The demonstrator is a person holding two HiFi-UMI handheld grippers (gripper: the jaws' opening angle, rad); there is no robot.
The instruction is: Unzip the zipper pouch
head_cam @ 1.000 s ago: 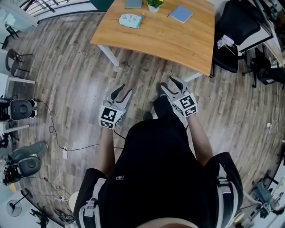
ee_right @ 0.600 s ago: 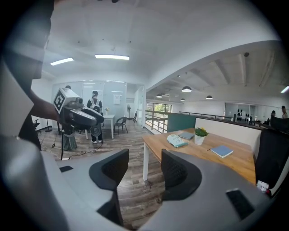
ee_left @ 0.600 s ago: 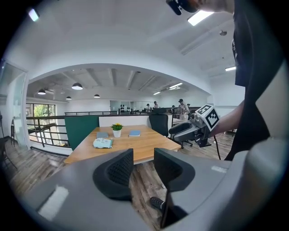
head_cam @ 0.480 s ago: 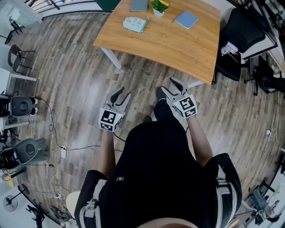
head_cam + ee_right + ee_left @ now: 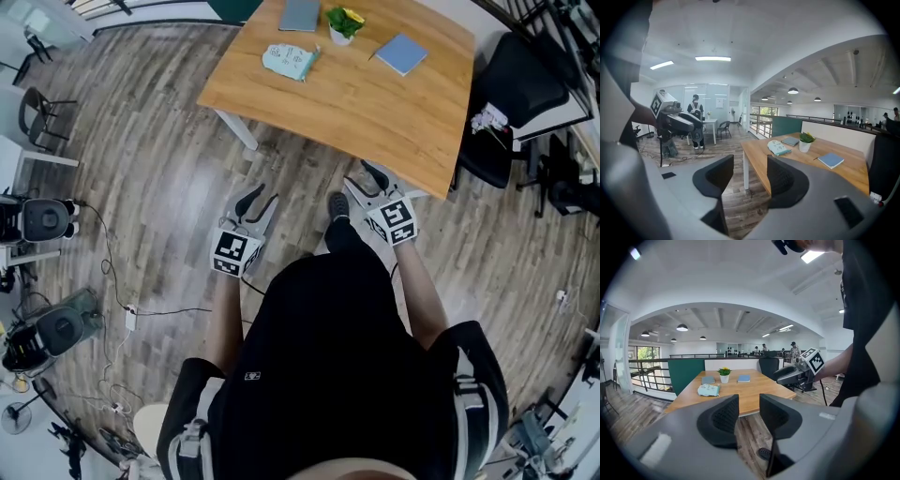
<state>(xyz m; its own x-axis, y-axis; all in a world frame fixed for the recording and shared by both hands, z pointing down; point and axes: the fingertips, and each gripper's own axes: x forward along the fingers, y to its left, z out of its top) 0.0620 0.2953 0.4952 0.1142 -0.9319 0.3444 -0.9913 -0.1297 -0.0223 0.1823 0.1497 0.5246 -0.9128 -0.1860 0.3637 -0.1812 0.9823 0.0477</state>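
We're standing back from the table point(image 5: 375, 112) with both forearms held low and forward, out over the wooden floor point(image 5: 159, 178). The left claw point(image 5: 261, 197) points ahead toward the table's near edge, marker cube facing up. Its jaws are apart with nothing but air between them, and they're easing closed as we watch. The right claw point(image 5: 364, 178) reaches a touch further, and from the head view its tips sit close to the table's front edge. Its jaws are parted by a moderate gap, gripping nothing and touching nothing. And the zipper pouch point(image 5: 289, 62)? It's lying flat on the far part of the table toward the left side, pale teal, well apart from both claws. Near it we've got a small potted plant point(image 5: 343, 21), a grey notebook point(image 5: 300, 14) at the far edge, and a blue notebook point(image 5: 401, 53) off to the right.
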